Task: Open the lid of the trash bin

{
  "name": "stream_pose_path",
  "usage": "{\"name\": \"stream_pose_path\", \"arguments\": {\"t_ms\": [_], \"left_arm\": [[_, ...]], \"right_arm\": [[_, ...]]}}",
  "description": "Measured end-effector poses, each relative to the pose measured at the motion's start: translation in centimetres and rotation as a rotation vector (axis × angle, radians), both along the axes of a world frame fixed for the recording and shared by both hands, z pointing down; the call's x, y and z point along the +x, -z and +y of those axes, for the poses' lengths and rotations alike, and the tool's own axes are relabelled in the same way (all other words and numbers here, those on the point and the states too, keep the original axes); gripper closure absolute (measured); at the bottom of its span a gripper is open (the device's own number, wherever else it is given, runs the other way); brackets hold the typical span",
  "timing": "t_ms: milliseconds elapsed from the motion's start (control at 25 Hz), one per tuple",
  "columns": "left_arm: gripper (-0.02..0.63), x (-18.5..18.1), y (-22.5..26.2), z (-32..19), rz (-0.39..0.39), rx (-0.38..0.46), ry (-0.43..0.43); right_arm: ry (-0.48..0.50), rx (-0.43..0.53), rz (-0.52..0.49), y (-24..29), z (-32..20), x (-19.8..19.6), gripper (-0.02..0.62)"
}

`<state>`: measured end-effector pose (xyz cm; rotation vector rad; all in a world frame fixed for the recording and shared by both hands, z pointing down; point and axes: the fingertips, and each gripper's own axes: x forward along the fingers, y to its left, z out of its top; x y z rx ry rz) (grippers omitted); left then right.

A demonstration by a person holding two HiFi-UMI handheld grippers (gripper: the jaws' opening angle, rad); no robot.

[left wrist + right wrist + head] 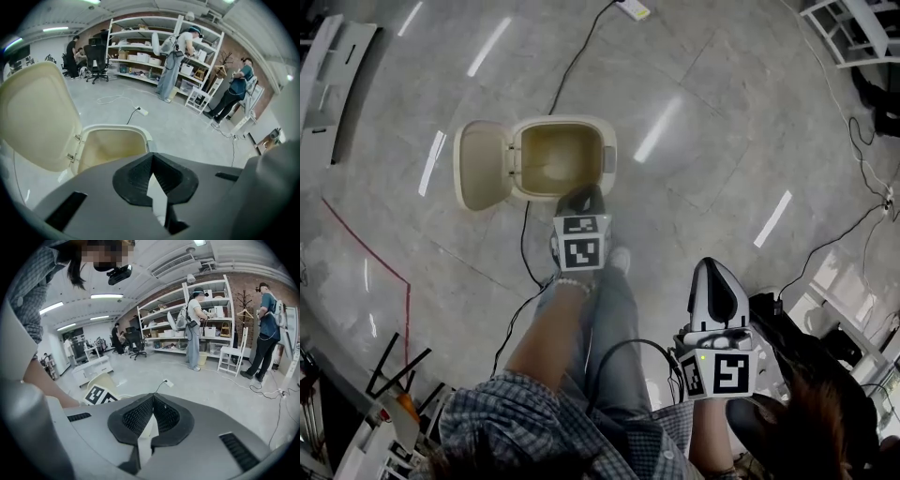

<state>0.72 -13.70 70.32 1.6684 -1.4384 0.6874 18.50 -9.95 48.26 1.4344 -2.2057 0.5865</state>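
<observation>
Lid point(483, 164) looks fully swung open, so the step reads as done. I'd back the left gripper point(583, 199) straight off without clipping the rim. Its jaws are pinched together, nothing between them. Bin point(567, 120) sits just ahead of and below its tip, lid standing to its left. Right gripper point(712, 272) is also closed and empty, well back from the bin.

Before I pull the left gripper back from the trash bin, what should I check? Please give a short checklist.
1. Lid open: ok, it is swung out to the side of the trash bin.
2. Left gripper empty: ok, jaws together on nothing.
3. Left gripper clear of the bin rim: cannot tell.
4. Right gripper out of the way: ok, apart from the bin, jaws together.
5. Floor path: not ok, a black cable runs beside the bin.
</observation>
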Motion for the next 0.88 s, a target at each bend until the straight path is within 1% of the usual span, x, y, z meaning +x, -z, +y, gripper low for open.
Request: {"name": "stream_pose_path", "arguments": {"t_ms": [160, 240, 480, 760, 880], "left_arm": [[0.606, -1.2, 3.0, 0.3, -0.001, 0.043, -0.051], [0.606, -1.7, 4.3, 1.0, 0.004, 0.049, -0.067], [0.606, -3.1, 8.3, 1.6, 0.012, 0.077, -0.146], [0.606, -5.6, 14.1, 2.4, 0.019, 0.141, -0.18], [0.606, -7.6, 16.8, 2.2, -0.003, 0.171, -0.205]], "right_arm": [[-0.072, 0.03, -0.04, 2.1, -1.1, 0.8, 0.577], [-0.086, 0.043, -0.047, 3.2, -1.3, 1.0, 0.577], [-0.073, 0.092, -0.032, 6.6, -2.2, 1.0, 0.577], [-0.062, 0.149, -0.028, 10.6, -2.7, 0.8, 0.577], [-0.066, 0.19, -0.037, 13.0, -3.7, 0.8, 0.577]]}}
